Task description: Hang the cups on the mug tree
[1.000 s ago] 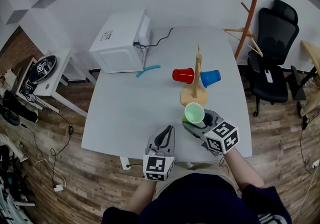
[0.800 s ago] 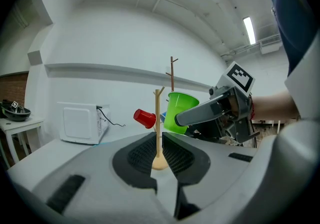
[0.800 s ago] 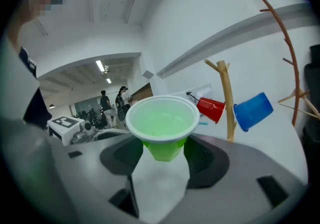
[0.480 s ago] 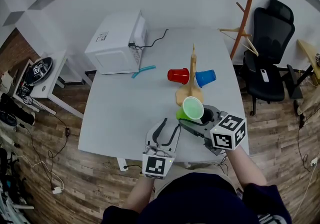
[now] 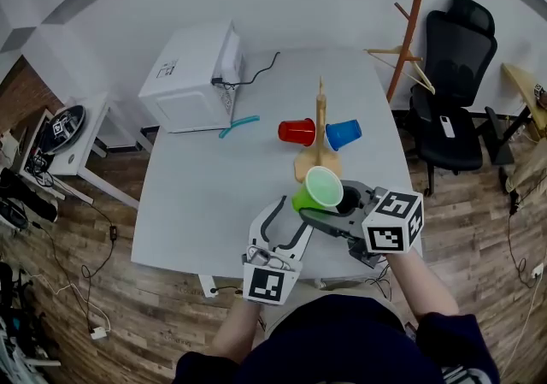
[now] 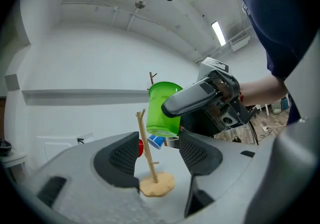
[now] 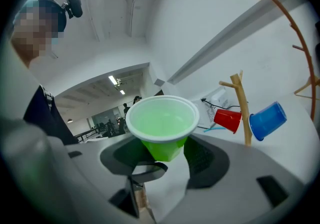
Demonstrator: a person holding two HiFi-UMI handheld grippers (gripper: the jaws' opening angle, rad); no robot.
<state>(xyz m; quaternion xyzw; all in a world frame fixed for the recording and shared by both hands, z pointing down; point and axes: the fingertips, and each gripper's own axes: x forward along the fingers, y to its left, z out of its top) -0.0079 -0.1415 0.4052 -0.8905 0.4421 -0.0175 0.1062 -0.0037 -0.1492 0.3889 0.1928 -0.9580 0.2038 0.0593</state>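
right gripper (image 7: pixel 160 154): jaws clamped low on green cup (image 5: pixel 320 188), so its mouth stays free for a peg, I judge | cup: raised over worktop (image 5: pixel 214 177) near its front-right corner, just before mug tree (image 5: pixel 320 138) | red cup (image 5: pixel 297 131), blue cup (image 5: pixel 343 133): hung | left gripper (image 6: pixel 157 160): jaws apart, just been opening, nothing between

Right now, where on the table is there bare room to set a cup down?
The widest bare patch of table lies left of the mug tree, in front of the white appliance and teal tool. The far strip behind the tree is also free. It is crowded around the tree, where the red cup and blue cup hang.
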